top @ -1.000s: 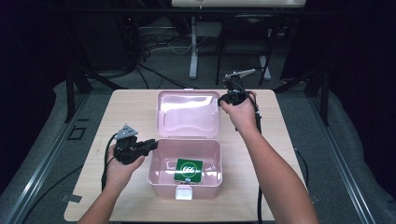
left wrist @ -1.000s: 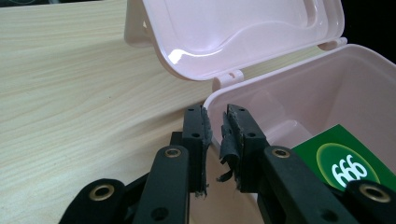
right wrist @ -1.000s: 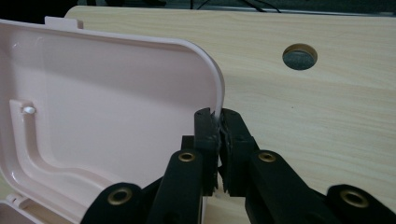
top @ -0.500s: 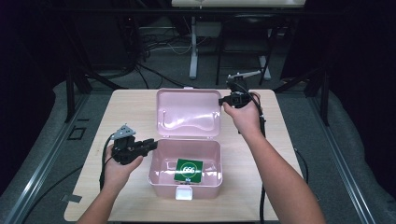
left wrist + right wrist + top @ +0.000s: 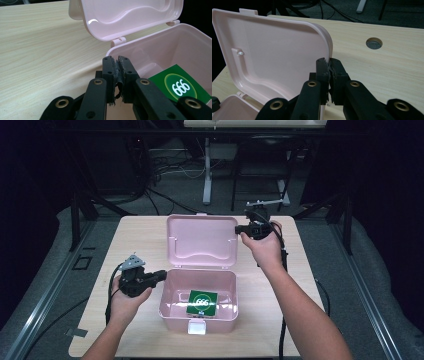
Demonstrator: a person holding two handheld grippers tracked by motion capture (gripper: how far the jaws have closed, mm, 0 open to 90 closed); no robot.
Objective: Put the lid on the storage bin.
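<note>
From the high view, we see the pink box just ahead of the left gripper, its near wall at the tips. Its lid stands open, with the upper corner at the tips of the right gripper. A green packet lies flat on the box floor, beyond the left gripper's tips. The box looks like thin moulded plastic. We judge it light, fairly stiff and smooth enough to slip, so the rim or the lid's edge seems the best hold, and the base may need steadying. In the left gripper view, the left gripper has just been closing. Its worn pads now meet with nothing between them, and the box rim sits right past the tips. This view also gives us the packet close up, with "666" printed in a pale oval, and the hinge under the lid. In the right gripper view, the right gripper is closed tight with the lid edge running down to its tips. We cannot tell whether that edge is nipped or merely touched. Off to the side of the jaws we see a round hole in the table.
</note>
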